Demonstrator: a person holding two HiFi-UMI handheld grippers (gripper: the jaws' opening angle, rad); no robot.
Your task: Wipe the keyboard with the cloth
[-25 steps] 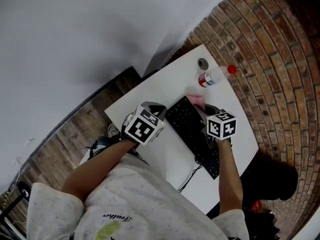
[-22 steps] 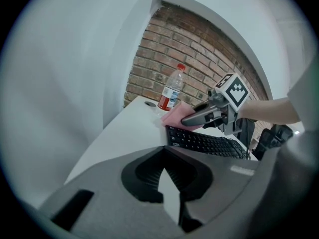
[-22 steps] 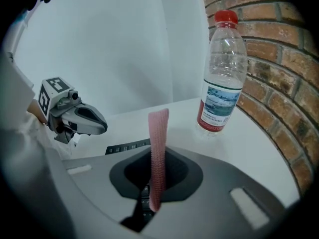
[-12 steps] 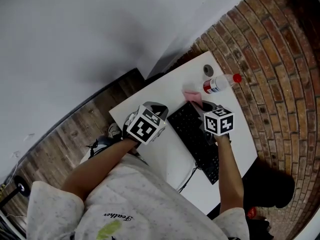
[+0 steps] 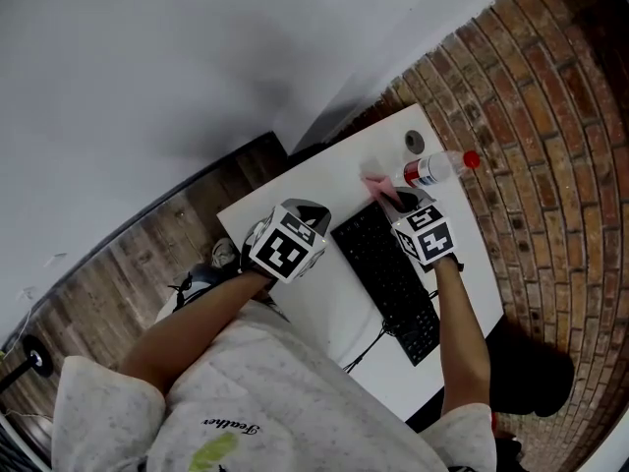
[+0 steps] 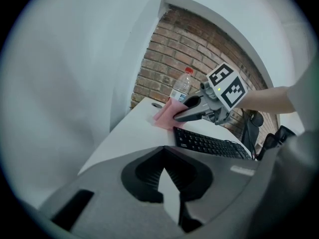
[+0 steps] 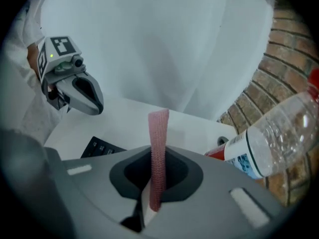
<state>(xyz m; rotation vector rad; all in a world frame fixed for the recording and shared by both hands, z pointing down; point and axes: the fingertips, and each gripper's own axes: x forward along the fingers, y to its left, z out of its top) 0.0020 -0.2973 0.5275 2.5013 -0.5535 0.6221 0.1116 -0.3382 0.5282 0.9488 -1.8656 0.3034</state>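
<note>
A black keyboard [image 5: 388,278] lies slantwise on the white table [image 5: 314,185]. My right gripper [image 5: 395,200] is at the keyboard's far end, shut on a pink cloth [image 5: 377,186] that reaches past the end keys onto the table. In the right gripper view the cloth [image 7: 158,133] stands up between the jaws of the right gripper [image 7: 155,158], with a corner of the keyboard [image 7: 99,147] at the left. The left gripper [image 5: 303,214] hovers left of the keyboard, apart from it. In its own view the left gripper [image 6: 167,171] is shut with nothing in it, looking at the cloth [image 6: 164,114] and the keyboard [image 6: 212,143].
A clear plastic bottle [image 5: 430,171] with a red cap lies just beyond the cloth, close to the right gripper. A round grey grommet [image 5: 414,143] sits in the table's far corner. The keyboard's cable [image 5: 369,347] runs off the near edge. Brick [image 5: 550,165] lies to the right.
My right gripper has slid with the cloth along the keyboard to its far end, closer to the bottle. The left gripper has stayed where it was.
</note>
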